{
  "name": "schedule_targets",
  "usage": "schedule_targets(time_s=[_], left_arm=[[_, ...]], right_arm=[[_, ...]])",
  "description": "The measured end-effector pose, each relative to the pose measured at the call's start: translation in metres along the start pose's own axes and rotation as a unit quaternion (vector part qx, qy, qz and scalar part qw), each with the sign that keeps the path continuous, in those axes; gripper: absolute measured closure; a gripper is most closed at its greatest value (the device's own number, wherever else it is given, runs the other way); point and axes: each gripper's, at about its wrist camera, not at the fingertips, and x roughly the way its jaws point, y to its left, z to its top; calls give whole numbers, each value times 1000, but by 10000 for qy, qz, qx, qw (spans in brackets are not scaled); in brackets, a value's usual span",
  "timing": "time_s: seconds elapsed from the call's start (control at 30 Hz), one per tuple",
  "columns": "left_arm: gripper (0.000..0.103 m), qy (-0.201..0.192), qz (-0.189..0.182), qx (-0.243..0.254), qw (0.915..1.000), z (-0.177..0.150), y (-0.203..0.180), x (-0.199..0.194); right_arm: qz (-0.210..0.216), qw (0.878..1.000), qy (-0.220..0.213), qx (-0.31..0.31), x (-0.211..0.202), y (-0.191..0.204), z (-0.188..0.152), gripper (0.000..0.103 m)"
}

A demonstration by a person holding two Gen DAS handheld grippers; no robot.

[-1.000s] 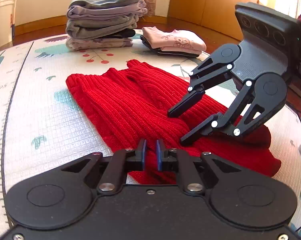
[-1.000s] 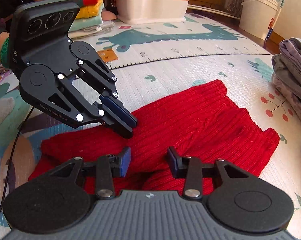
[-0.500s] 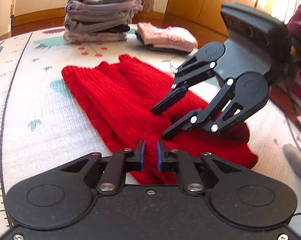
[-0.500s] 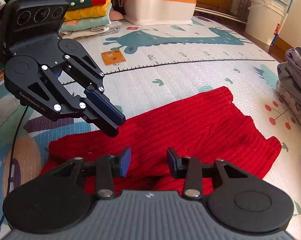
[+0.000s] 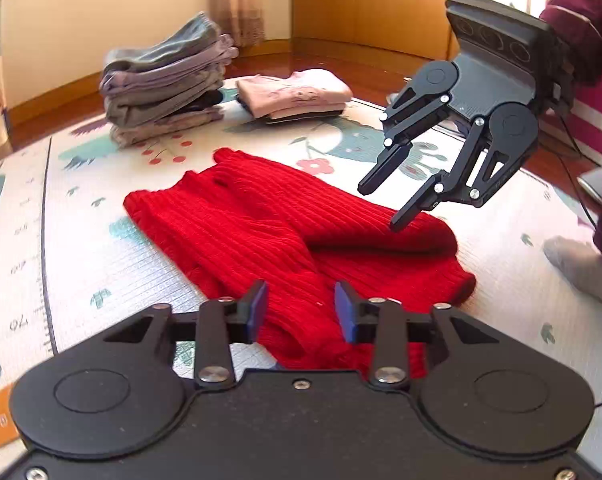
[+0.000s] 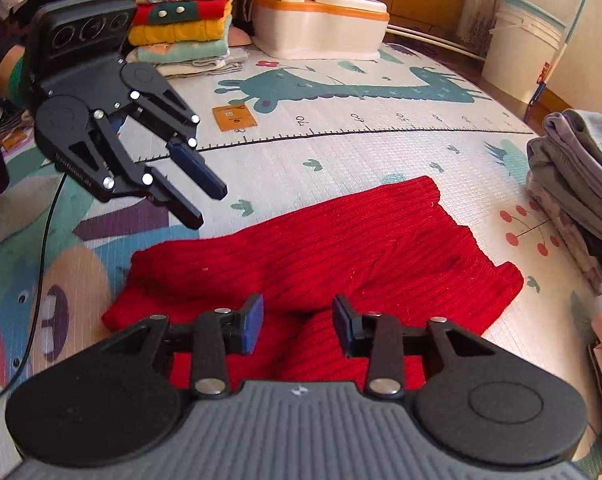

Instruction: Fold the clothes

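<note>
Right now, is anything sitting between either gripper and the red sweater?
Nothing visible does. The red sweater lies alone on the play mat. The left gripper and right gripper are both open just above it. The grey stack and pink stack lie beyond it, apart from it.

Left gripper [image 5: 301,312] spread, empty; right gripper [image 6: 297,320] likewise.

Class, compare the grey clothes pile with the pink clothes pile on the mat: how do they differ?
The grey pile stands taller, with more folded layers; the pink pile is low, only a few layers. The grey pile looks plain, while the pink pile's top garment has a small printed picture. Both are folded and sit behind the red sweater.
</note>
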Motion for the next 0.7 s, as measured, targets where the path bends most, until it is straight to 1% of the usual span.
schedule_targets(time_s=[0.1,0.2,0.23,0.3,0.37,0.43,0.5,0.53,0.6,0.63,0.67,0.7], left_arm=[[54,134,-205,720,9971,-8,-32,-4],[54,363,-328,1268,9907,-22,-55,2],[54,432,-313,1505,9872,-26,-61,5],[54,542,-228,2089,9762,-35,-73,9],[54,599,-132,2661,9620,-41,-80,12],[54,626,-20,3043,9505,-46,-83,16],[54,670,-2,3355,9397,-50,-85,23],[54,686,56,3537,9328,-53,-88,26],[54,719,248,3870,9189,-59,-92,32],[54,712,277,3960,9151,-61,-92,33],[54,686,280,4009,9131,-62,-92,33],[54,661,283,4058,9111,-62,-92,33]], right_arm=[[107,9985,118,-532,-21,38,-24,63],[212,9914,353,-1240,-32,77,-47,60],[187,9896,388,-1373,-30,81,-50,60],[131,9856,452,-1627,-27,88,-57,60],[75,9808,516,-1879,-23,94,-64,60],[18,9753,580,-2130,-20,101,-71,60],[-38,9691,643,-2380,-17,108,-78,62],[-66,9658,674,-2504,-15,111,-81,62],[15,9689,653,-2388,-15,107,-81,61],[56,9705,641,-2325,-15,105,-80,61],[98,9720,629,-2263,-16,103,-80,63],[140,9734,617,-2200,-16,101,-79,71]])
